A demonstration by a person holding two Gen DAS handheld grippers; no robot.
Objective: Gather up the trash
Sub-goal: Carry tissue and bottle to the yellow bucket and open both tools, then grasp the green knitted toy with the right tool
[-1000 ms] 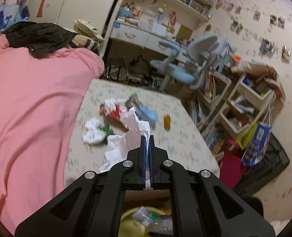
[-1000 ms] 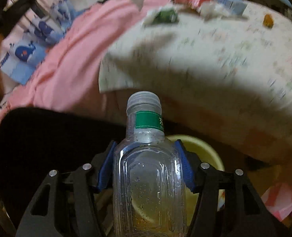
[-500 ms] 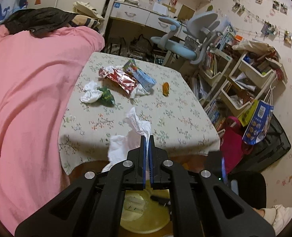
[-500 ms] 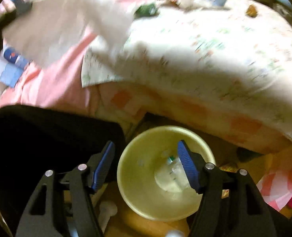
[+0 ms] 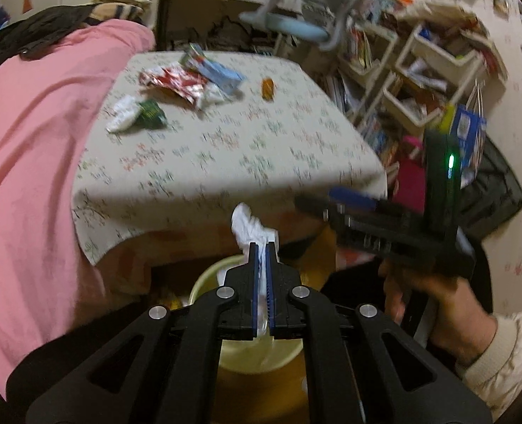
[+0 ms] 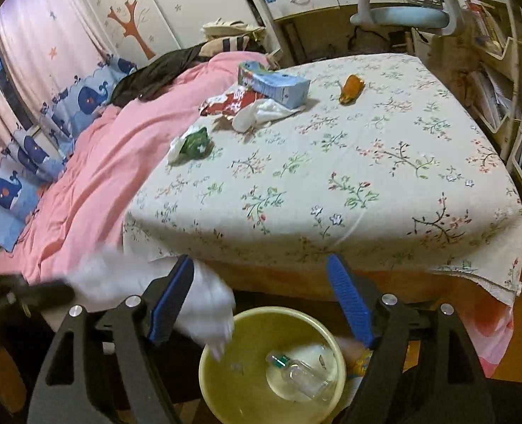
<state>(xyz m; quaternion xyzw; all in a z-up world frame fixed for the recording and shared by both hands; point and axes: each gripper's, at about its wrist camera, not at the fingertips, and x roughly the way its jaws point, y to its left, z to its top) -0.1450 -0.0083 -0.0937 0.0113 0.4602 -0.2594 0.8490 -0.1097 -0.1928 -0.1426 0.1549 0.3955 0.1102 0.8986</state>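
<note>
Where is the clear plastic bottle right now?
In the right wrist view, the clear plastic bottle lies on its side inside the yellow bin, at the foot of the bed, below the open right tongs.

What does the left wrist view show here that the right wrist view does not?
Only the left wrist view: the left gripper shut on a white tissue, and the hand carrying the right gripper. Only the right wrist view: the clear plastic bottle lying inside the yellow bin, and the right gripper open with nothing between its jaws. Both show the bin, the tissue, and wrappers on the floral bedspread.
</note>
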